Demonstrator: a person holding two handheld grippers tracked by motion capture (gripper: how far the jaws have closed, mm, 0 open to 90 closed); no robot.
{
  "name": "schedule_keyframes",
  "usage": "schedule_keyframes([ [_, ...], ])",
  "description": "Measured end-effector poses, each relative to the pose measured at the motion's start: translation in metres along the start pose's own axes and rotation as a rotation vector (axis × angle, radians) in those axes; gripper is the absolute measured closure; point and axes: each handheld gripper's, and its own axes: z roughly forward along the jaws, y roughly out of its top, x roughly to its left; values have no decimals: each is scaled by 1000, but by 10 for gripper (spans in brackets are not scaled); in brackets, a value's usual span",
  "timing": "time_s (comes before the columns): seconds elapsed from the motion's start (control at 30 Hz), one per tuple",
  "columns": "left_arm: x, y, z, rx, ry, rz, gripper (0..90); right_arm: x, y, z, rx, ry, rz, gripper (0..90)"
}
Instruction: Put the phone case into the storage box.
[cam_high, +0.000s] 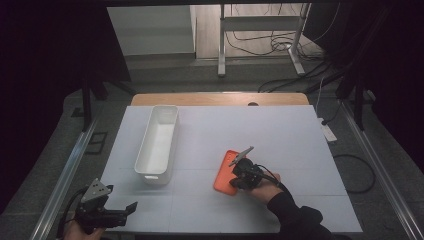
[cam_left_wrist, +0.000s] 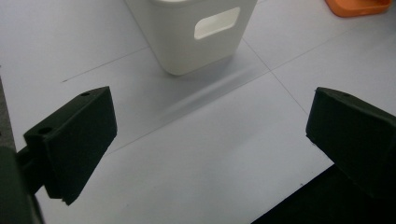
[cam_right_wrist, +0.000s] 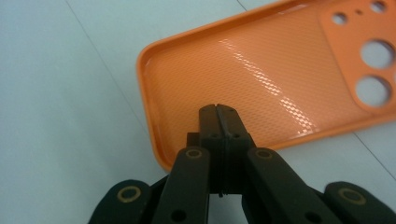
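Observation:
An orange phone case (cam_high: 224, 172) (cam_right_wrist: 261, 79) lies open side up on the white table, right of centre, with its camera holes at the far end. My right gripper (cam_high: 235, 181) (cam_right_wrist: 218, 111) is shut, jaws pressed together with nothing visible between them, and its tips hang over the case's near end, inside the rim. A hand holds it from the lower right. My left gripper (cam_high: 127, 210) (cam_left_wrist: 205, 135) rests at the table's front left corner with its jaws wide open and nothing between them. Its view catches a corner of the orange case (cam_left_wrist: 357, 7) at the upper right.
A long white bin (cam_high: 157, 145) (cam_left_wrist: 196, 32) with a handle slot stands empty left of centre, ahead of the left gripper. The white table (cam_high: 280, 130) ends in a wooden strip at the back. Cables and a metal frame are on the floor beyond.

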Motion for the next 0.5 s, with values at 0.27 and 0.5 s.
schedule_keyframes([
  [0.27, 0, 0, 0, 2, 1, -5, 26, -17, -14, -12, 9, -35, 42, 892],
  [0.5, 0, 0, 1, 3, 1, -6, 27, -30, -23, -19, 6, -67, 70, 892],
])
